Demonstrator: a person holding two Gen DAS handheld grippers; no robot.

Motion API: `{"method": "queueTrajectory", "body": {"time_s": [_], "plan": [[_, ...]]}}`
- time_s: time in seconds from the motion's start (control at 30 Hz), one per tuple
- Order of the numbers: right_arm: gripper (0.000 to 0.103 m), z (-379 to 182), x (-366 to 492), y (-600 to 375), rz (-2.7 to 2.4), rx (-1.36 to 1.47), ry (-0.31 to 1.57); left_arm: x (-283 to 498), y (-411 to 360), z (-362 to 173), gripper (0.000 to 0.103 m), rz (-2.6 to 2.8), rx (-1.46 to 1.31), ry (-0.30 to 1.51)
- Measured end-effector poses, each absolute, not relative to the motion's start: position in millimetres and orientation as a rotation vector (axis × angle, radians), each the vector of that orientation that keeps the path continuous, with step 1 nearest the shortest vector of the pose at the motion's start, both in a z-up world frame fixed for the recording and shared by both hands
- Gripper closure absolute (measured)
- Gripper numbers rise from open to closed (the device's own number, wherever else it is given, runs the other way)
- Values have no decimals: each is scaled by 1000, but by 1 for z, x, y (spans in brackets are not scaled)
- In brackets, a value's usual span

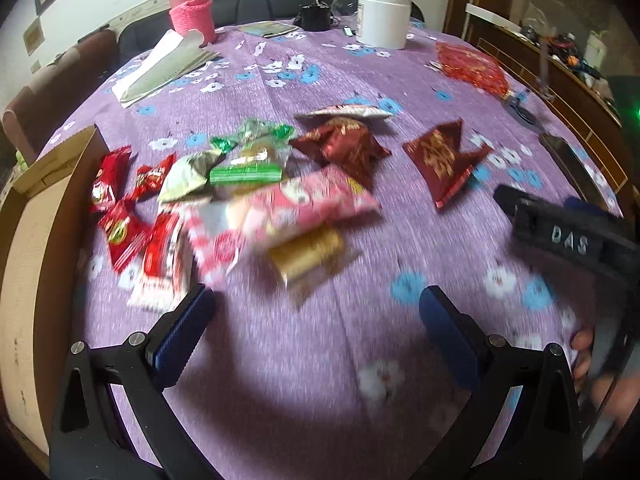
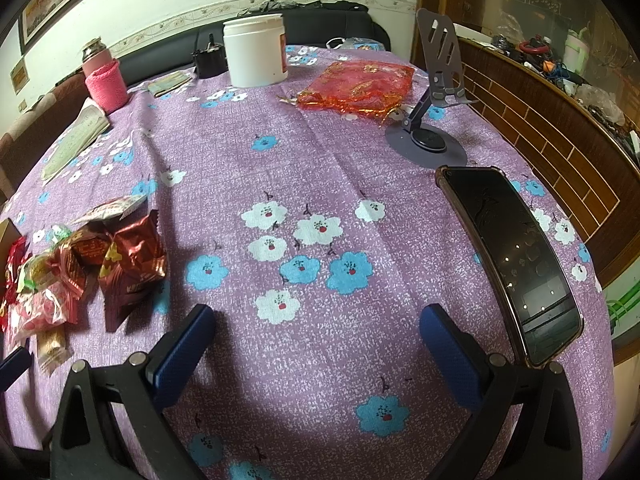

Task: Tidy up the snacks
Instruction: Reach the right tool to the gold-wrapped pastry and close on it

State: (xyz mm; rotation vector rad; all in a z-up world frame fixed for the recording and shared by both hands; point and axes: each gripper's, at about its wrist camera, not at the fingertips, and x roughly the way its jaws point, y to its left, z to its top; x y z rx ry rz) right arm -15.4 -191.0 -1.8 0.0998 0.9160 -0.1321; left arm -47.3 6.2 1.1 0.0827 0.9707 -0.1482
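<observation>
Ahead of my right tool (image 2: 312, 344) the desk (image 2: 320, 168) lies open; a phone (image 2: 516, 256) lines its right edge, and snack packets (image 1: 248, 192) crowd the left edge beside a cardboard box (image 1: 36, 216).

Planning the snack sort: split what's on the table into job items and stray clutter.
For the job:
- snack packets
- dark red pouch
- cardboard box, probably their container

Just lying about:
- phone
- phone stand
- white jar
- pink flask
- red mesh bag
- folded papers
</observation>
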Motion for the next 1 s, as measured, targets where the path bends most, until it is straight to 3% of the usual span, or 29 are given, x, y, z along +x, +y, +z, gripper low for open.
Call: {"method": "queueTrajectory", "body": {"time_s": [0.23, 0.47, 0.7, 0.93, 1.0], "plan": [[0, 2, -17, -192, -118, 91, 976, -77, 14, 5, 1, -264, 112, 998], [0, 5, -24, -190, -154, 51, 981, -109, 52, 28, 7, -346, -75, 933], [0, 63, -80, -169, -100, 31, 650, -131, 110, 65, 7, -272, -138, 780], [0, 70, -57, -137, 211, 218, 802, -137, 158, 73, 7, -190, -180, 751], [5, 64, -50, -120, 298, 269, 847, -139, 166, 69, 7, -183, -187, 763]]}}
